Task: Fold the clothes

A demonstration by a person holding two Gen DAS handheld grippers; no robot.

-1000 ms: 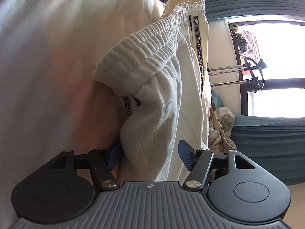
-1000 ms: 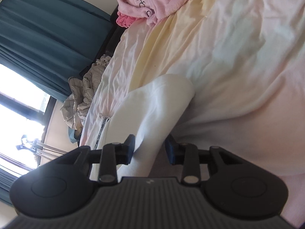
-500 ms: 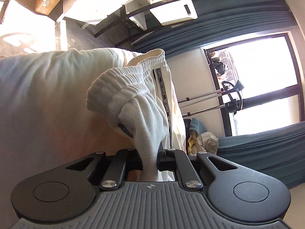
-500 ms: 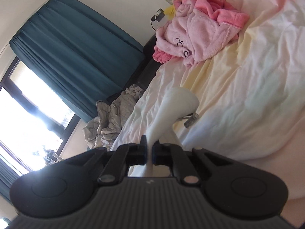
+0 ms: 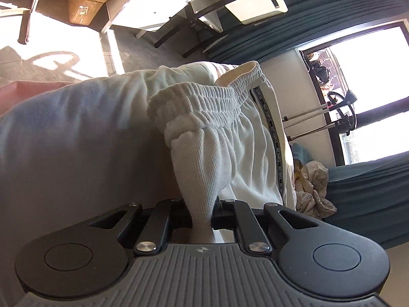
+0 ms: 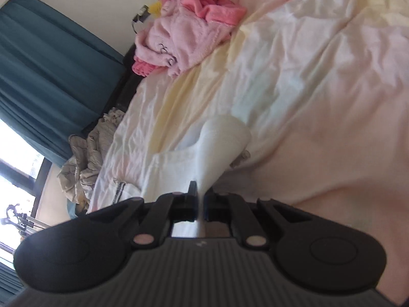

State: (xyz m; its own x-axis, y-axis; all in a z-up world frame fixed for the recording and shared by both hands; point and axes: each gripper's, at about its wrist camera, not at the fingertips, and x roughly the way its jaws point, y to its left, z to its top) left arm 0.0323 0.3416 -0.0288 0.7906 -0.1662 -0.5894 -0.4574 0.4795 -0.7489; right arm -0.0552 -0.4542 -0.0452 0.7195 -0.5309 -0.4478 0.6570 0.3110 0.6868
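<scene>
Both grippers [image 5: 203,211] [image 6: 201,199] now clamped on white trousers [image 5: 222,138].

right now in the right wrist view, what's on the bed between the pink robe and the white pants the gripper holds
In the right wrist view, only rumpled pale bedsheet lies between the pink robe and the white pants pinched in the right gripper.

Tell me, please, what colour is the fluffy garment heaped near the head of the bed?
Pink: the fluffy garment is pale pink with brighter pink parts, best seen in the right wrist view.
</scene>
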